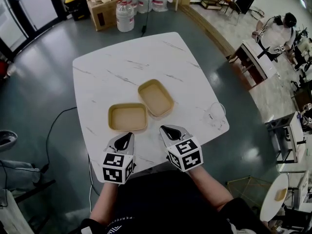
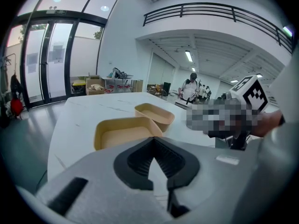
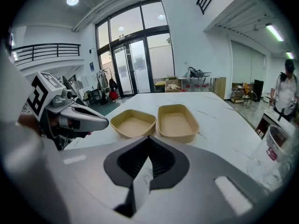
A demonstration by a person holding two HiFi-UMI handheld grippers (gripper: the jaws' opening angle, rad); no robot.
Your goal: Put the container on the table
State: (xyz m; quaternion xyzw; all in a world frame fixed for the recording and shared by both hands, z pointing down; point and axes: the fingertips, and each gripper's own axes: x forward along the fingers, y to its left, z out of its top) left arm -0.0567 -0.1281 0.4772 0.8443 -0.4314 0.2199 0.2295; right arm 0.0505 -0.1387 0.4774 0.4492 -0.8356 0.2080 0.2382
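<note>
Two empty tan containers rest side by side on the white marble table (image 1: 97,72): the left container (image 1: 127,117) (image 2: 122,133) (image 3: 133,123) and the right container (image 1: 156,98) (image 2: 155,115) (image 3: 176,121). My left gripper (image 1: 129,135) (image 2: 153,139) hovers near the table's front edge, just short of the left container, shut and holding nothing. My right gripper (image 1: 165,128) (image 3: 148,139) sits beside it, just short of the right container, also shut and holding nothing. Each gripper shows in the other's view: the left gripper (image 3: 70,116) and the right gripper's marker cube (image 2: 250,93).
A clear plastic cup (image 1: 214,113) (image 3: 274,150) stands near the table's right edge. Beyond the table on the floor are water jugs (image 1: 125,14) and a cardboard box (image 1: 101,4). A cable (image 1: 53,130) runs across the floor at left. A person (image 1: 277,33) stands far right.
</note>
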